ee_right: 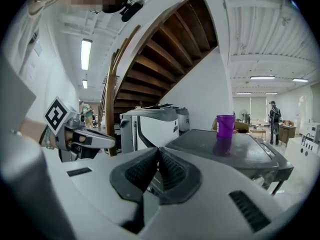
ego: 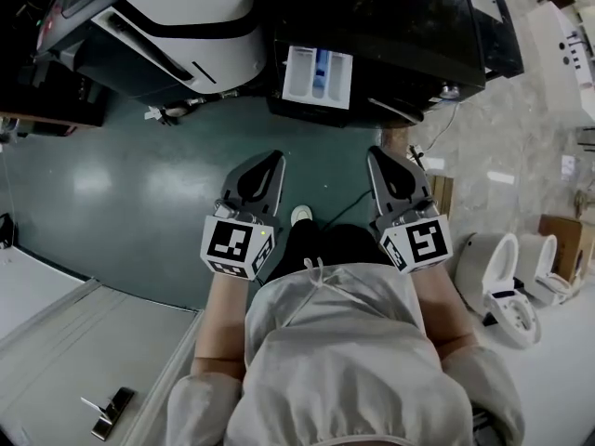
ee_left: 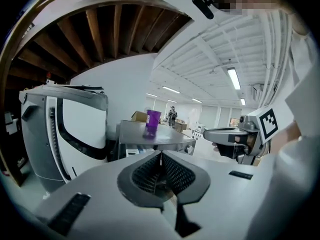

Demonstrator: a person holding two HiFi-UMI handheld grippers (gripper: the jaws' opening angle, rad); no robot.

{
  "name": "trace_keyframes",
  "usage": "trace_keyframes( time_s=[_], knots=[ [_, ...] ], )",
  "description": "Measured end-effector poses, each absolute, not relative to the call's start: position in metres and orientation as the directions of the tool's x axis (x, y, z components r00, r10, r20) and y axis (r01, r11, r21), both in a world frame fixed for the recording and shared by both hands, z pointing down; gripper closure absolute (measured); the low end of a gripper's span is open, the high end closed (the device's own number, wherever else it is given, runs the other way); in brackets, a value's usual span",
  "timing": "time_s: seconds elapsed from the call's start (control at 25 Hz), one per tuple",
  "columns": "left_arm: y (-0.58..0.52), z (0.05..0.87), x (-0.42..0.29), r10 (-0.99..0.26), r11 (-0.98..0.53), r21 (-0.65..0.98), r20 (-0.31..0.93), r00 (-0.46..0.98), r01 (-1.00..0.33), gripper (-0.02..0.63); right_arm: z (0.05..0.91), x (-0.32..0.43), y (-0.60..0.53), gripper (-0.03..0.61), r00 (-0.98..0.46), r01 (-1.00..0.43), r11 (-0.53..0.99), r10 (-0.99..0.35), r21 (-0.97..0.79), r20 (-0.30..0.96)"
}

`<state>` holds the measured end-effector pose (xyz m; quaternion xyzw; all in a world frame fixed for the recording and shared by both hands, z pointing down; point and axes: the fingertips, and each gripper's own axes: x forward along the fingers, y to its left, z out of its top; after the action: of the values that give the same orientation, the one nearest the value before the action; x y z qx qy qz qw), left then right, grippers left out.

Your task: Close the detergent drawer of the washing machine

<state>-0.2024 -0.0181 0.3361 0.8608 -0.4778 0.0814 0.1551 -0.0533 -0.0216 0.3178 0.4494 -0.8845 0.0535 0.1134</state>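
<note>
Grippers are hovering side by side above the green floor (ego: 139, 184), two in all, each carrying one marker cube at its rear. The left gripper (ego: 275, 157) is pointing toward the machines ahead. Its own view is showing its two ribbed pads (ee_left: 172, 173) pressed together along one thin seam, with nothing caught between them. The right gripper (ego: 376, 152) is pointing the same way. Its pads (ee_right: 172, 171) are likewise meeting tip to tip and gripping nothing. Each gripper is also appearing in the other's view, off to the side and clear of everything.

Two machines are standing ahead of the person. One is the dark washing machine (ego: 409, 35), and the other is a white machine with black trim (ego: 186, 26) just beside it on the left. The single detergent drawer (ego: 318, 75) is sticking out from the front of the dark washing machine, pulled open, with its white compartments facing up and a blue part showing in the middle. Both grippers are sitting well apart from it, the drawer lying ahead and between their two lines.

One purple cup (ee_right: 225, 125) is standing upright on the flat top of the washing machine. Two white toilets (ego: 497, 282) are sitting on the pale floor to the right, with one cardboard box (ego: 569, 242) near them. One person (ee_right: 274, 115) is standing far back in the hall.
</note>
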Motion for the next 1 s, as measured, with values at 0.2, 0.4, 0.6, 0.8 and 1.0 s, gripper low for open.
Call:
trace_keyframes(
  time_s=[0.2,0.4,0.6,0.8,1.0],
  knots=[
    [-0.035,0.363,-0.181,-0.754,-0.540,0.201,0.315,0.576,-0.817,0.594,0.328,-0.039,-0.037,0.574,-0.547,-0.817,0.572,-0.809,0.072,0.213],
    [-0.061,0.394,-0.163,-0.739,-0.531,0.223,0.349,0.576,-0.817,0.592,0.360,-0.029,-0.065,0.574,-0.545,-0.822,0.569,-0.796,0.017,0.262],
    [-0.088,0.435,-0.146,-0.749,-0.503,0.236,0.360,0.556,-0.831,0.592,0.395,-0.016,-0.087,0.574,-0.561,-0.812,0.584,-0.781,0.002,0.273],
    [-0.106,0.476,-0.131,-0.757,-0.459,0.243,0.398,0.519,-0.855,0.593,0.428,0.003,-0.101,0.574,-0.554,-0.816,0.577,-0.773,-0.018,0.309],
    [-0.117,0.502,-0.127,-0.758,-0.439,0.237,0.420,0.499,-0.867,0.592,0.451,0.009,-0.115,0.574,-0.560,-0.813,0.582,-0.769,-0.028,0.308]
  ],
)
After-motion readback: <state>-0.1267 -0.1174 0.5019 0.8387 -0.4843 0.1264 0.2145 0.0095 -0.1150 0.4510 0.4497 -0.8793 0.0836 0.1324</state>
